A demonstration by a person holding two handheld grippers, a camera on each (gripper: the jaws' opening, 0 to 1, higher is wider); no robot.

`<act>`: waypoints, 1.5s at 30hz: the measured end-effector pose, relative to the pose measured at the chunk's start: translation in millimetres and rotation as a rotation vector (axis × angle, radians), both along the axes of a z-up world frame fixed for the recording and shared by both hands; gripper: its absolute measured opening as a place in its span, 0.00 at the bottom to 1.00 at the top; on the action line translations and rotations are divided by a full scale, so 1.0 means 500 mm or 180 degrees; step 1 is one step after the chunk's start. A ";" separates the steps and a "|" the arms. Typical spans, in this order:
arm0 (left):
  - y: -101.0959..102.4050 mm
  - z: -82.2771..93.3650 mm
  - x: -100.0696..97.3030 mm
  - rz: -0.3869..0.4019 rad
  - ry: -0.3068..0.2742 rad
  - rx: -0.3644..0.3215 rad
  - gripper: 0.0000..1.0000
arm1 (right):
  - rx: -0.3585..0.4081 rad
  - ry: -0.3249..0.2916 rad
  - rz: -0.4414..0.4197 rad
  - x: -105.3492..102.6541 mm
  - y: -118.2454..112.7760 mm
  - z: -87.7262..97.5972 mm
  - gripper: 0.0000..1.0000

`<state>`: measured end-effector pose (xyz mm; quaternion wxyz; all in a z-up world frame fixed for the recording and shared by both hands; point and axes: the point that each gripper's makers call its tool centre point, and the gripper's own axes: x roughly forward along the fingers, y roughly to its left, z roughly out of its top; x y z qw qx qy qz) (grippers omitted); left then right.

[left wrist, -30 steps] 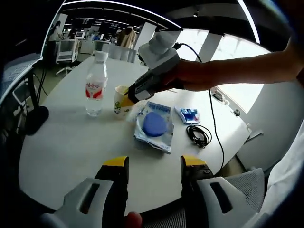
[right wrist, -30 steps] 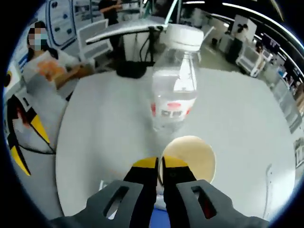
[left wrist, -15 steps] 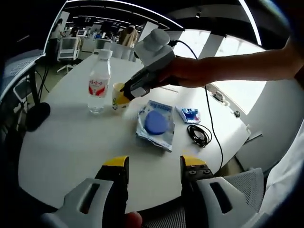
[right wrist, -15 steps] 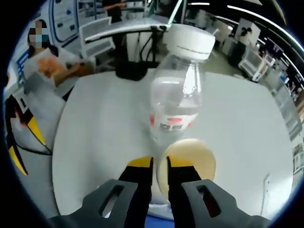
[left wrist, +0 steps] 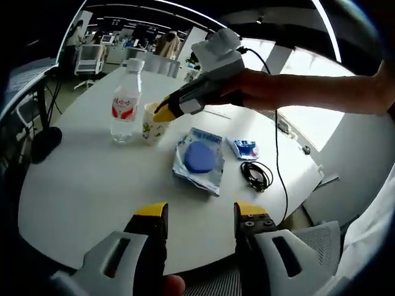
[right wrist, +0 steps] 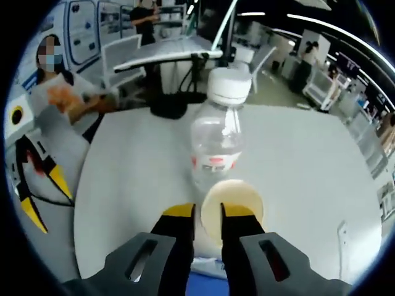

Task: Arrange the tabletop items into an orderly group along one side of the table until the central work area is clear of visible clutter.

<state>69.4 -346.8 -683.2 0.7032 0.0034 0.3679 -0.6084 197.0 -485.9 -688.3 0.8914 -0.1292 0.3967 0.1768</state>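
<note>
A clear water bottle [left wrist: 126, 102] with a white cap stands on the white table [left wrist: 92, 185], and a paper cup [left wrist: 151, 124] stands right beside it. My right gripper [left wrist: 163, 111] reaches in from the right, its yellow tips at the cup's rim. In the right gripper view the cup [right wrist: 237, 200] sits just in front of the bottle [right wrist: 219, 145]. The right gripper [right wrist: 208, 214] straddles the cup's near rim with its jaws a little apart. A blue pouch [left wrist: 199, 159], a small blue packet [left wrist: 245, 148] and a coiled black cable [left wrist: 258, 174] lie mid-table. My left gripper [left wrist: 200, 213] hovers open over the near edge.
A black round stand base [left wrist: 40, 145] sits at the table's left edge, also seen beyond the bottle as a dark base [right wrist: 168, 105]. A seated person [right wrist: 62, 98] is at the far left side. A grey chair [left wrist: 321, 240] stands past the near edge.
The right gripper carried the cup beside the bottle, and its jaws have spread from tightly pinched on the rim to slightly apart. The left gripper stayed open and still.
</note>
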 end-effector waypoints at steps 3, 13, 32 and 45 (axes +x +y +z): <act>0.005 -0.014 0.001 0.0037 0.0028 0.0047 0.41 | 0.0140 -0.0139 -0.0161 -0.004 -0.014 0.024 0.14; 0.003 -0.025 0.002 0.0185 0.0156 0.0069 0.41 | 0.0135 -0.0267 -0.0506 -0.081 -0.102 0.062 0.14; -0.040 -0.054 -0.012 0.0146 0.0269 0.0201 0.40 | 0.0362 0.0018 -0.1451 -0.294 -0.238 -0.028 0.11; -0.077 -0.076 -0.037 0.0119 0.0368 0.0314 0.39 | 0.0477 0.0041 -0.1606 -0.337 -0.264 -0.056 0.11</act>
